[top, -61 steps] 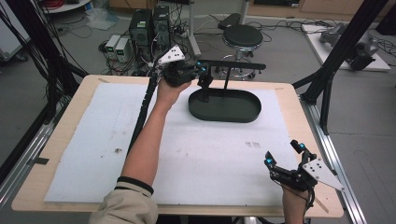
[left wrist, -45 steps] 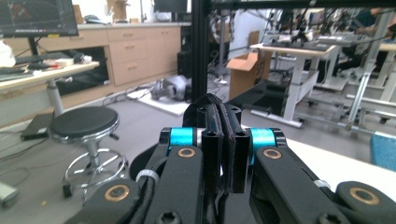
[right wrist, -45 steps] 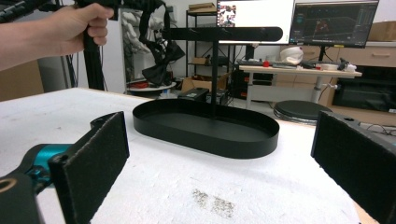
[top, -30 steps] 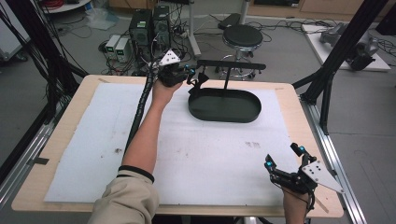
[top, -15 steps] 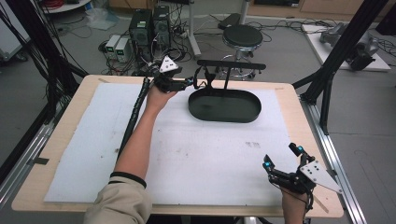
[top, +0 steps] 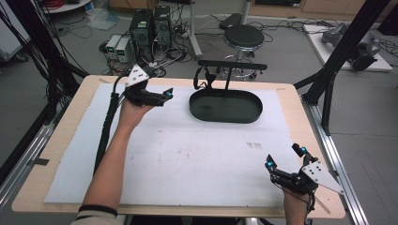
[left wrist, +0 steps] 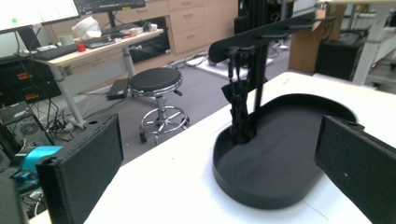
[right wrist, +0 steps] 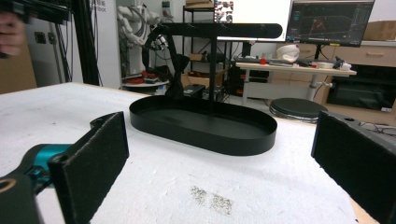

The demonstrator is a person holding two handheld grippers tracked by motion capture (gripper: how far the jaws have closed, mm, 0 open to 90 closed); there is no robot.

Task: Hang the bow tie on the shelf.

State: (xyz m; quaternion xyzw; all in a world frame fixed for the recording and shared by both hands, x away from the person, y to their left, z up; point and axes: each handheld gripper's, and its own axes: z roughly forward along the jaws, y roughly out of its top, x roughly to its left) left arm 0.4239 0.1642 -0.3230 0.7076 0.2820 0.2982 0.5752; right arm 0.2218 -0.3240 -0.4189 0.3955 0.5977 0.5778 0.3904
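Observation:
A black oval tray (top: 225, 120) sits at the back of the table, and a T-shaped stand (top: 232, 65) rises from it. A black strap-like item (top: 205, 78) hangs from the left end of the bar, down to the tray. My left gripper (top: 166, 93) hovers left of the tray, apart from it. Its jaws have just been opening and nothing is between them. The left gripper view has the hanging item (left wrist: 240, 107) and the tray (left wrist: 252, 196) ahead of the wide-apart jaws. My right gripper (top: 283, 155) rests open near the front right corner, facing the tray (right wrist: 205, 133).
A white sheet (top: 187, 154) covers the wooden table (top: 300, 122). Black frame posts (top: 338, 61) stand at the right and left edges. Beyond the far edge are a stool (top: 244, 36) and computer boxes (top: 150, 26) on the floor.
My left gripper has drawn back to the left, away from the stand's left end, and its jaws have opened. The black item stays hanging on the bar. The right gripper has kept still.

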